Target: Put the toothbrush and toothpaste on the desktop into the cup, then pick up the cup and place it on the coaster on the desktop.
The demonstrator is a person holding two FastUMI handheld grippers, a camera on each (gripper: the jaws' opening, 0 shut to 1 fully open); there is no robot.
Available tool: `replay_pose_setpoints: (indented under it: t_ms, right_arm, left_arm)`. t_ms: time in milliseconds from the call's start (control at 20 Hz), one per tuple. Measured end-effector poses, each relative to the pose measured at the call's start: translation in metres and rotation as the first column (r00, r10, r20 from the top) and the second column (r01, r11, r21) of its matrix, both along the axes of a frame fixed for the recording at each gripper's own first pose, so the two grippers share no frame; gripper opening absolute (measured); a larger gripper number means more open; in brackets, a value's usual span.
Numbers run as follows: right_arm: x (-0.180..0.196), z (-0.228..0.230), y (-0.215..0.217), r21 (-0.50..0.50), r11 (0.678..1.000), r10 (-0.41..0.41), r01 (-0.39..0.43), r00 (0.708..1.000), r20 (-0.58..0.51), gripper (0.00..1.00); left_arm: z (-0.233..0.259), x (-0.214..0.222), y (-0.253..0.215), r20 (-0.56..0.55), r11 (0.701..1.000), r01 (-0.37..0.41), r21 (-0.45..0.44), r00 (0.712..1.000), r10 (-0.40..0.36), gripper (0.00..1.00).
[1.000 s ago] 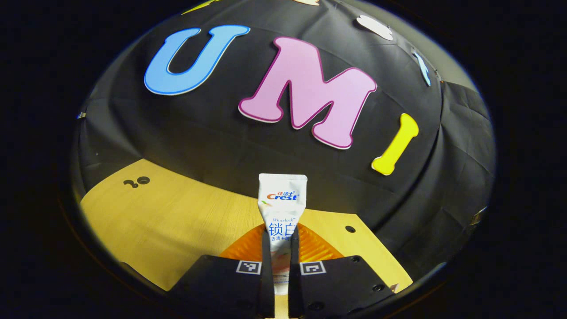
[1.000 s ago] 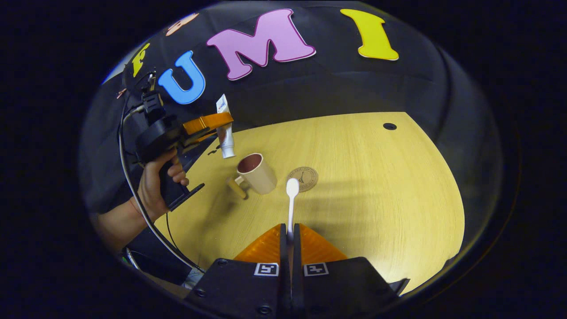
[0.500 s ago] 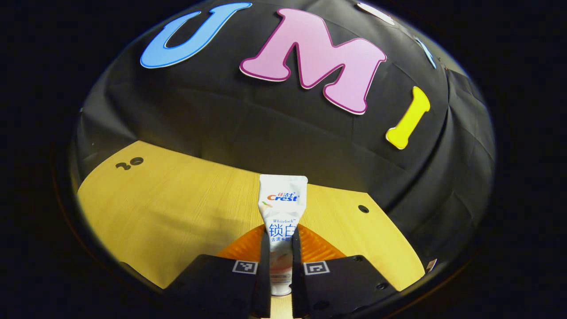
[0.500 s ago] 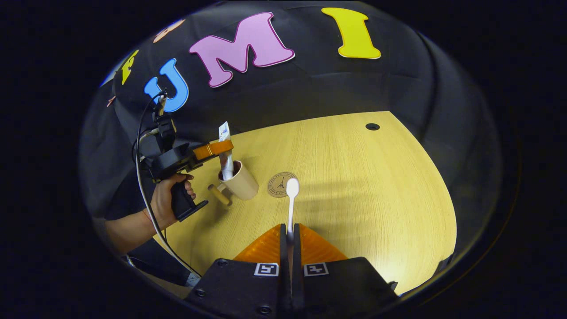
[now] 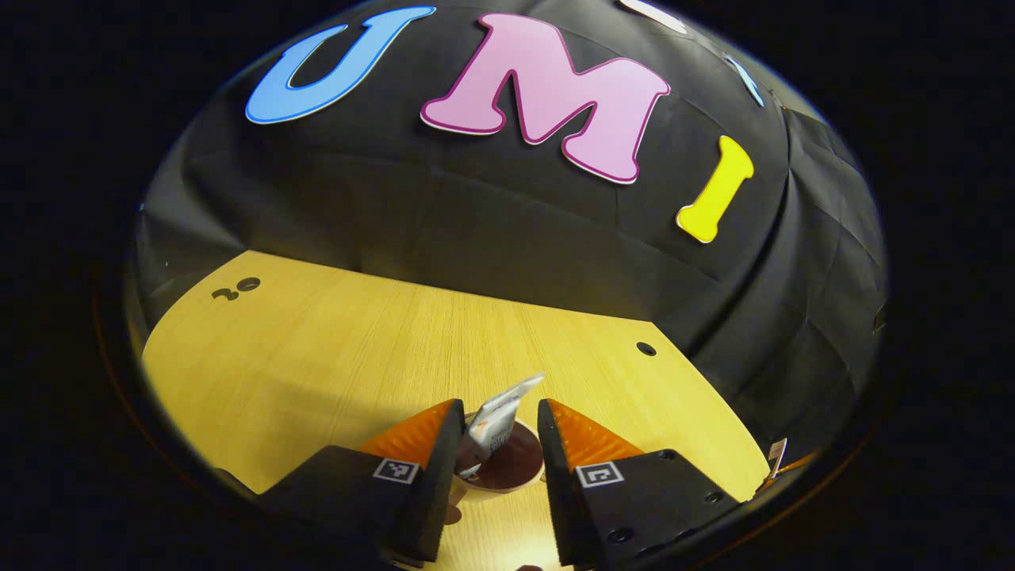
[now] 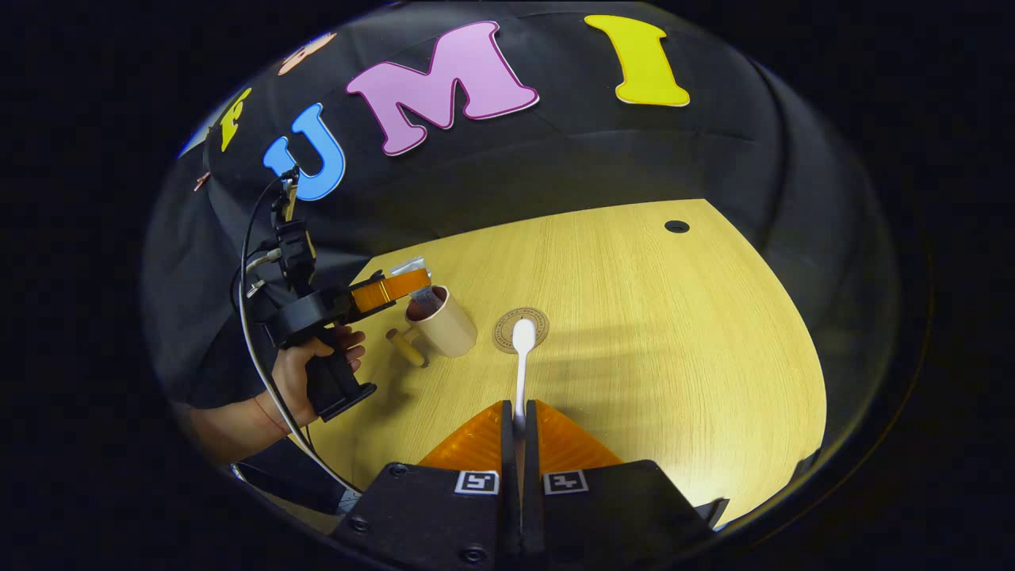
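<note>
Beige ceramic cup stood left of my right gripper, whose fingers were clamped on the white plastic toothbrush, long axis pointing ahead over the round coaster; my left gripper gaped around the leaning white toothpaste tube.

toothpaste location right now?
In the cup, leaning tilted: the toothpaste sits between the left gripper's open jaws in the left gripper view, left of the coaster in the right gripper view.

Your left gripper has opened and let go of the toothpaste. The tube now leans tilted inside the cup.
</note>
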State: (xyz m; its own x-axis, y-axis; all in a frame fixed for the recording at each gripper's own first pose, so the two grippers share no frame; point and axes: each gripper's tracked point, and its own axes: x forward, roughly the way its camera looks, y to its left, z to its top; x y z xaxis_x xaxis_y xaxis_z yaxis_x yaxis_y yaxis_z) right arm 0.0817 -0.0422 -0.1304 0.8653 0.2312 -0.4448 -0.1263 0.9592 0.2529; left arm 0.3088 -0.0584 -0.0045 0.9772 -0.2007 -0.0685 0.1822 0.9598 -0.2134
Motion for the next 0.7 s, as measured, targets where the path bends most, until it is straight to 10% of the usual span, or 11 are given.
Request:
replay_pose_setpoints:
  t_ms: [300,700]
  right_arm:
    - [0.001,0.021,0.024,0.05,0.999,0.0,-0.003,0.999,0.051,0.06]
    - [0.044,0.09,0.074,0.147,0.987,0.036,-0.069,0.976,0.215,0.05]
  left_arm:
    - [0.006,-0.031,0.021,0.011,0.999,-0.021,0.04,1.0,0.021,0.87]
    - [0.003,-0.119,0.033,0.009,0.996,0.006,0.091,1.0,-0.006,0.91]
